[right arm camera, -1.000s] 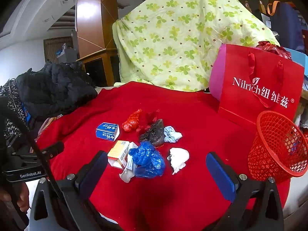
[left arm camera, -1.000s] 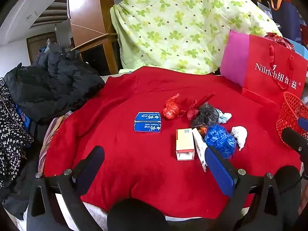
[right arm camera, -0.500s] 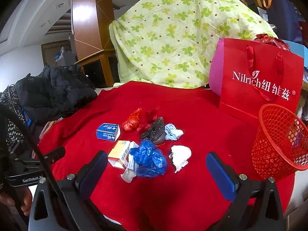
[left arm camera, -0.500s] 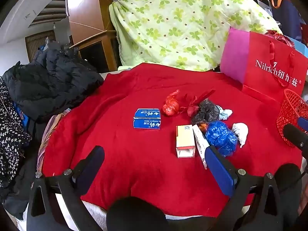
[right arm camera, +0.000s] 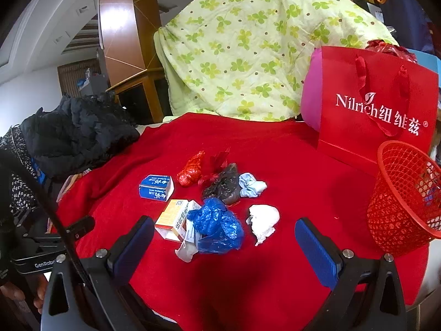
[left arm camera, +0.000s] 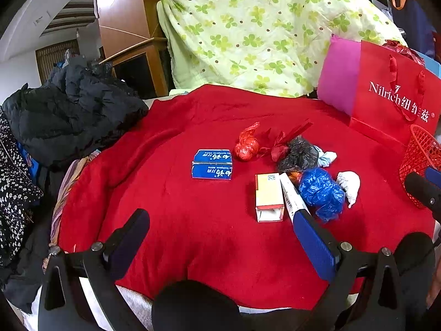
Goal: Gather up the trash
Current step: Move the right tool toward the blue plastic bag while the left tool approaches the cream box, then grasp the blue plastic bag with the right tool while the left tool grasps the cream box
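Crumpled blue plastic bag [right arm camera: 217, 226], lying mid-tabletop [right arm camera: 289, 149] among other scraps, looks light and squashy, best pinched across its bulge; both left tongs [left arm camera: 220, 234] and right tongs [right arm camera: 224, 244] gape wide, empty.

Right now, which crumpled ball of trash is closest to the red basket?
The white paper wad. It lies nearest the red basket; the other balls sit farther left.

Red gift bag [right arm camera: 377, 104] reads "Nilrich"; device [right arm camera: 35, 259] reads "GenRobo".

Crumpled blue plastic bag [right arm camera: 216, 226], white tissue wad [right arm camera: 263, 219], flat orange carton [right arm camera: 172, 215] cluster mid-cloth; red mesh basket [right arm camera: 405, 195] stands right.
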Available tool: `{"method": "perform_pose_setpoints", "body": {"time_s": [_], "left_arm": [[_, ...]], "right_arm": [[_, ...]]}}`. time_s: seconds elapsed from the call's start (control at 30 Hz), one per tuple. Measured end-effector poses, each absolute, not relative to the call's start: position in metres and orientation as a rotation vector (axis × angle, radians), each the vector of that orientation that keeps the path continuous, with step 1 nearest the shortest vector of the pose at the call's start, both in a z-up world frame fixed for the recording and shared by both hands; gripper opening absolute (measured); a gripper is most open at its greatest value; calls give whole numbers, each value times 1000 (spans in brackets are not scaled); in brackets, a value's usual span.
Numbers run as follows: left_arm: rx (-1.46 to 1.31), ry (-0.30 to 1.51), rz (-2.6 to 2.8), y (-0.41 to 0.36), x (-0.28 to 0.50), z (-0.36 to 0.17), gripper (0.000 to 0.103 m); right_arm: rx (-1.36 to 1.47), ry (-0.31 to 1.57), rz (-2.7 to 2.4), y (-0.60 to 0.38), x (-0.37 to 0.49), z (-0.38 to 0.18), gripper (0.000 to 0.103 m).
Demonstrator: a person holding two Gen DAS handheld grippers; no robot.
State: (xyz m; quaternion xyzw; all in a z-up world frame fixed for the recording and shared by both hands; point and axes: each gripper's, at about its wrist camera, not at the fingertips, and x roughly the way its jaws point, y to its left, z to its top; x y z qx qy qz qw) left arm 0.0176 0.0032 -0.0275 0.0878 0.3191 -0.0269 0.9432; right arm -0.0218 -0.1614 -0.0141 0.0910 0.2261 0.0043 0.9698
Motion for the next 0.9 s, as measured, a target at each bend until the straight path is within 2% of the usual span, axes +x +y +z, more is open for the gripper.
{"method": "perform_pose_setpoints", "body": {"time_s": [0.3,0.67,0.77,0.83,0.9], "left_arm": [[187,686,-52,4,27,-40,103],[148,790,-74,12,58,-73,103],[139,811,-83,17,69,-81,103],[115,824,-102,19,77,-84,103],[96,835,-118,20,84,-87,103]], "right_arm": [[200,479,21,-162,-4,-23,103],[320,626,109,-172,53,-64,103],[339,665,164,-167,76,-77,96],[322,666,175,-161,91,-83,83],[307,711,190,-157,108,-93,74]]}}
